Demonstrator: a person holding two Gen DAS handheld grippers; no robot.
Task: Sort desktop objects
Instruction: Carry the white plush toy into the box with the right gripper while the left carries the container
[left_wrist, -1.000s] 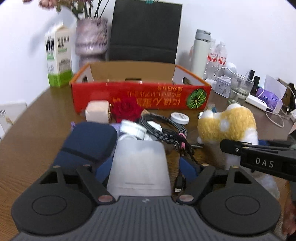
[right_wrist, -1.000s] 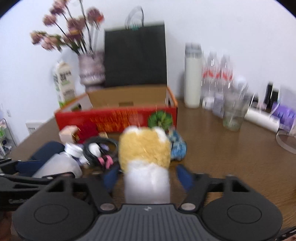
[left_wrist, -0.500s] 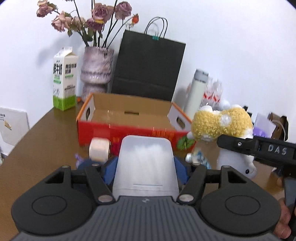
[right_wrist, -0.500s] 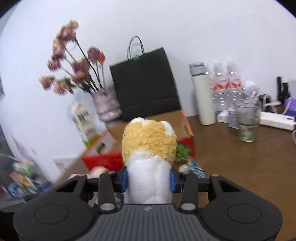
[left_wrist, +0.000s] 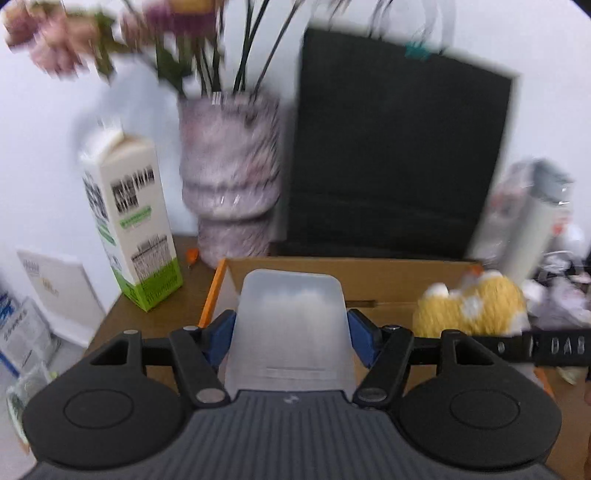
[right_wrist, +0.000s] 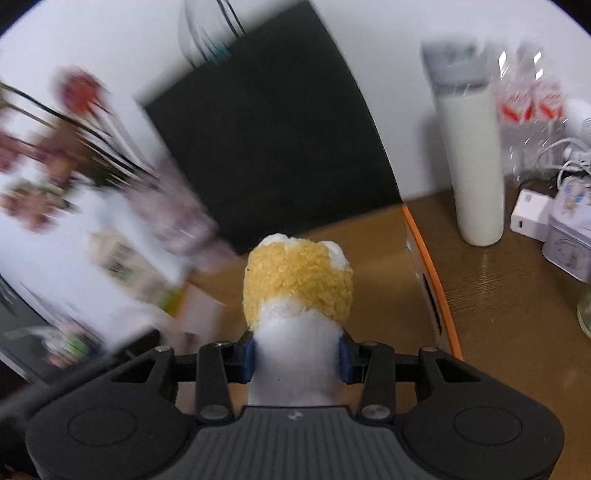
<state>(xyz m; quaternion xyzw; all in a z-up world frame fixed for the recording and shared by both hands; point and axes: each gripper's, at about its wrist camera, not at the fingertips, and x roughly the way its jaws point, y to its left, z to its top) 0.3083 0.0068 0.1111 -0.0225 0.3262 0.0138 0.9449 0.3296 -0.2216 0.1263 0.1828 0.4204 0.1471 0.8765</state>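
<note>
**Both loads now over the box**

A second ago both pairs of tongs were down among the clutter on the tabletop; now they are up and carried forward, and the near pile has dropped out of both views. I take that to mean pickup is done and I am in the carry, close to the drop.

My left tongs (left_wrist: 291, 334) are closed on a frosted plastic container (left_wrist: 290, 328), the blue pads pressed against its two sides. Beyond it lies the cardboard box (left_wrist: 388, 280), its orange rim (left_wrist: 211, 291) and brown inner wall directly ahead, so the container hangs at the near left part of the box opening. The milk carton (left_wrist: 129, 229) and the vase (left_wrist: 229, 173) stand on the tabletop past the box to the left, with the black paper bag (left_wrist: 399, 162) behind the box.

My right tongs (right_wrist: 297, 356) are clamped on the plush toy (right_wrist: 297, 295), gripping its white lower half while the yellow woolly head sticks out forward. In the right view the box's orange edge (right_wrist: 430, 280) runs just right of the toy, and the white flask (right_wrist: 472, 155) stands farther right, well apart. The left view shows the same toy (left_wrist: 469, 306) over the right side of the box.

Both views are smeared by motion, so I cannot tell how high either load sits above the box floor. I judge both should be lowered before release.
</note>
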